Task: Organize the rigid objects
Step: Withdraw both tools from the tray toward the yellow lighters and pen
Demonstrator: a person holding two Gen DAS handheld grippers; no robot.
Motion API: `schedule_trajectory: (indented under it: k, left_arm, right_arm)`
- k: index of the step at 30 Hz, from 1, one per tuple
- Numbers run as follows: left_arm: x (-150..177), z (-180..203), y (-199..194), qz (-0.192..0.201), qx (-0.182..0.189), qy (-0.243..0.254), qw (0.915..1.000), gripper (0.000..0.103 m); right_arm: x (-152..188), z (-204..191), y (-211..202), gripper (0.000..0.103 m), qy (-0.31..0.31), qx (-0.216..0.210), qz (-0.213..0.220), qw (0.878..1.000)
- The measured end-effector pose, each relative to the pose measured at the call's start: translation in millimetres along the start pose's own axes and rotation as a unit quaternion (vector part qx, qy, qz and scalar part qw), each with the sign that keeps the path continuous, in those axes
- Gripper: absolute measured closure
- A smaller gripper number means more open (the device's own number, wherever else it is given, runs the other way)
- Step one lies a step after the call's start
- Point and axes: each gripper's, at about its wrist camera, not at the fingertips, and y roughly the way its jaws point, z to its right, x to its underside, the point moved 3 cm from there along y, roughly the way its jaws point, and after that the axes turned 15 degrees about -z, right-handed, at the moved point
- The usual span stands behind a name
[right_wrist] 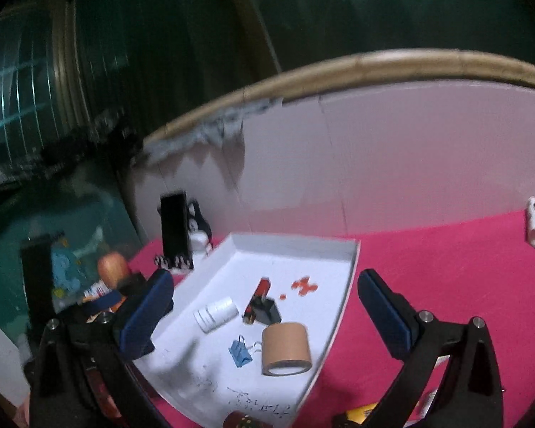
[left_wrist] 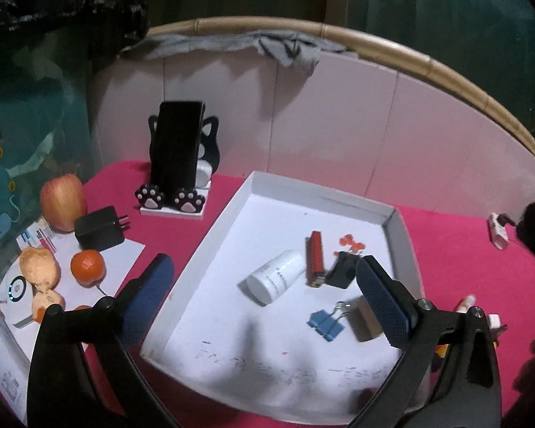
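Your white tray on the pink desk holds: bottle, red lighter, black clip, blue clip, tape roll. Your left tongs and right tongs: both released, empty

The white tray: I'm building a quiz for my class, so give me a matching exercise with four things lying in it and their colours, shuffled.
Things:
1. lighter
2. binder clip
3. tape roll
4. bottle

Colours:
A. brown
B. white
C. red
D. blue

Pairs: 1-C, 2-D, 3-A, 4-B. All four lie inside the white tray.
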Motion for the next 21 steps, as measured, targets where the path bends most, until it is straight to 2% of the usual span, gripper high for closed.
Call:
schedule_trajectory:
  k: [3, 6, 8, 9, 11, 13, 15, 19, 21]
  left_arm:
    - [1.3, 7.2, -15.5, 0.02, 0.009, 0.003, 0.9998, 0.0]
    - [2.0, 15.4, -36.8, 0.052, 0.034, 0.002, 0.9981, 0.0]
    - [1.8, 22.9, -51.0, 0.072, 0.059, 0.005, 0.9956, 0.0]
    - [1.3, 28.1, -56.3, 0.078, 0.071, 0.01, 0.9944, 0.0]
    - [2.2, 42.4, -63.7, 0.079, 0.093, 0.029, 0.9921, 0.0]
    - [4.0, 54.6, -66.5, 0.075, 0.108, 0.045, 0.9903, 0.0]
    - [9.0, 71.5, -65.4, 0.067, 0.117, 0.071, 0.9884, 0.0]
    - [20.6, 106.6, -49.6, 0.03, 0.123, 0.128, 0.9837, 0.0]
    - [30.2, 126.2, -36.2, -0.004, 0.149, 0.16, 0.9758, 0.0]
  right_arm:
    - [-4.7, 7.2, -34.3, 0.0, 0.009, 0.001, 0.048, 0.999]
    - [-6.0, 15.7, -69.1, 0.0, 0.012, -0.012, 0.093, 0.996]
    - [-6.1, 23.6, -81.3, 0.0, 0.008, -0.042, 0.094, 0.995]
    - [-6.2, 28.3, -82.6, 0.0, 0.007, -0.055, 0.074, 0.996]
    - [-2.9, 35.4, -87.0, 0.0, 0.005, -0.047, 0.055, 0.997]
    - [3.9, 42.9, -101.0, 0.0, 0.0, -0.006, 0.078, 0.997]
    - [9.6, 51.3, -114.7, 0.0, 0.002, 0.015, 0.097, 0.995]
    - [20.0, 82.6, -130.7, 0.0, 0.043, 0.008, 0.101, 0.994]
    - [25.5, 98.0, -130.8, 0.0, 0.063, 0.015, 0.09, 0.994]
